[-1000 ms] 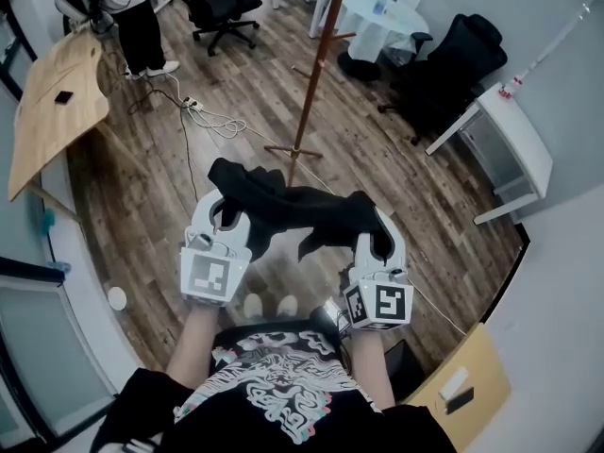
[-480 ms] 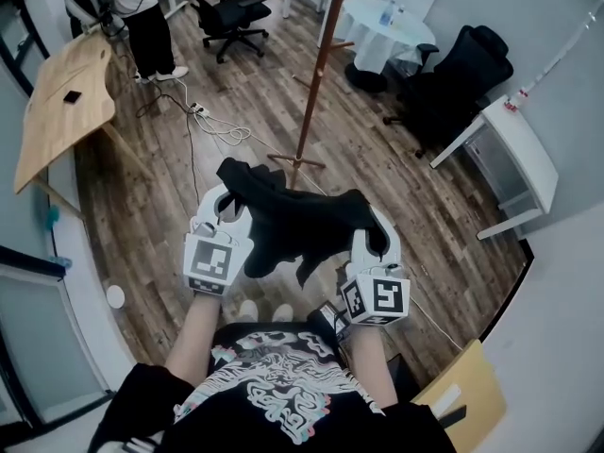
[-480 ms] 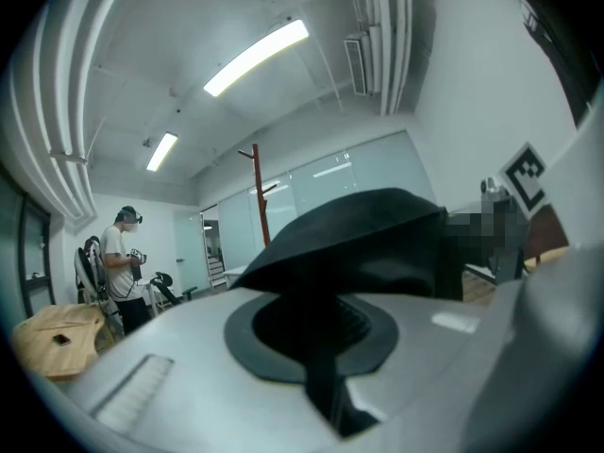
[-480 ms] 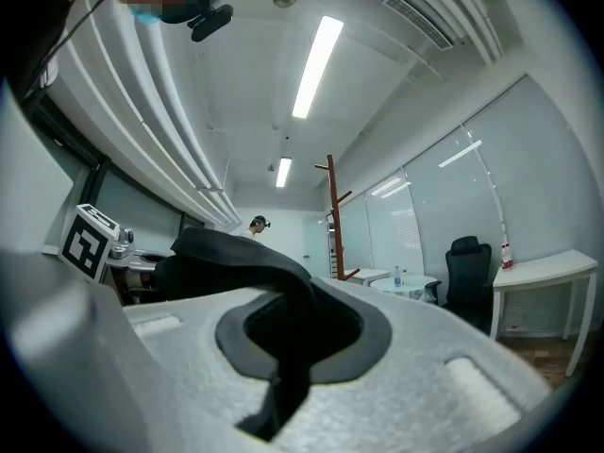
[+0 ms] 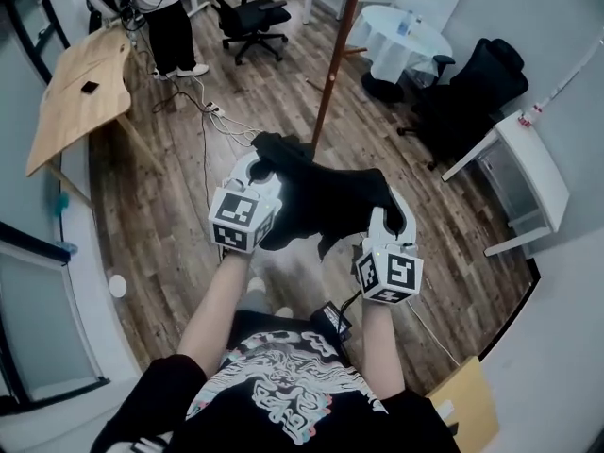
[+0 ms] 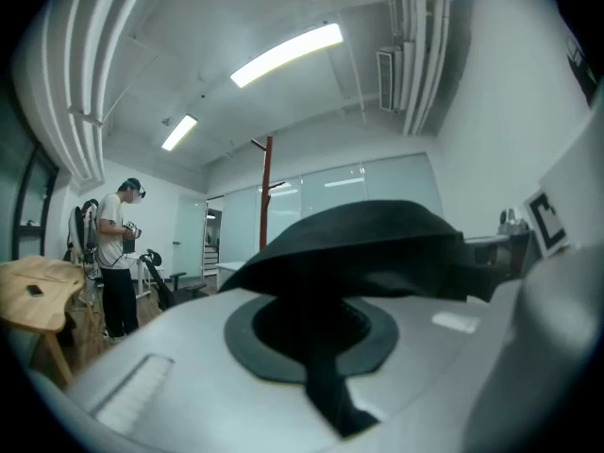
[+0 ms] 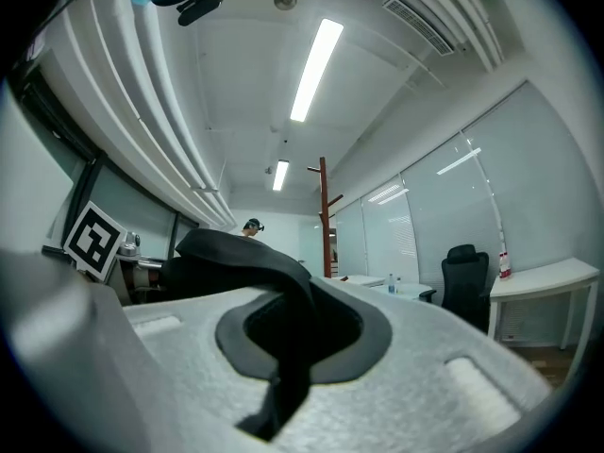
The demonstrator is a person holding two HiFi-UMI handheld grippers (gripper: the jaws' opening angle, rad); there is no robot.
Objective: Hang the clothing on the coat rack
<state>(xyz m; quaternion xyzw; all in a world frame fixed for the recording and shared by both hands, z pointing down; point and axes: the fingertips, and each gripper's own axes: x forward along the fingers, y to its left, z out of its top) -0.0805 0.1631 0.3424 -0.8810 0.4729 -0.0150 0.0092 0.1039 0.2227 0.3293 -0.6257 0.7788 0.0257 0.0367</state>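
A black garment [image 5: 326, 201] hangs stretched between my two grippers, just in front of the foot of the brown coat rack pole [image 5: 335, 59]. My left gripper [image 5: 257, 170] is shut on the garment's left end. My right gripper [image 5: 394, 217] is shut on its right end. In the left gripper view the black cloth [image 6: 368, 239] is pinched in the closed jaws and drapes over them, with the coat rack [image 6: 267, 182] standing ahead. In the right gripper view the cloth [image 7: 250, 258] is also clamped, and the rack [image 7: 324, 220] rises beyond it.
A wooden table [image 5: 80, 92] stands at the left, with a person [image 5: 170, 17] beside it. Cables [image 5: 212, 116] lie on the wood floor. Office chairs [image 5: 255, 17] and a round white table [image 5: 401, 41] stand behind the rack. A black chair [image 5: 481, 78] and white desk [image 5: 533, 159] are at the right.
Both grippers have carried the garment forward, closer to the coat rack's foot. The left gripper has gone further ahead than the right. Both grips are unchanged.
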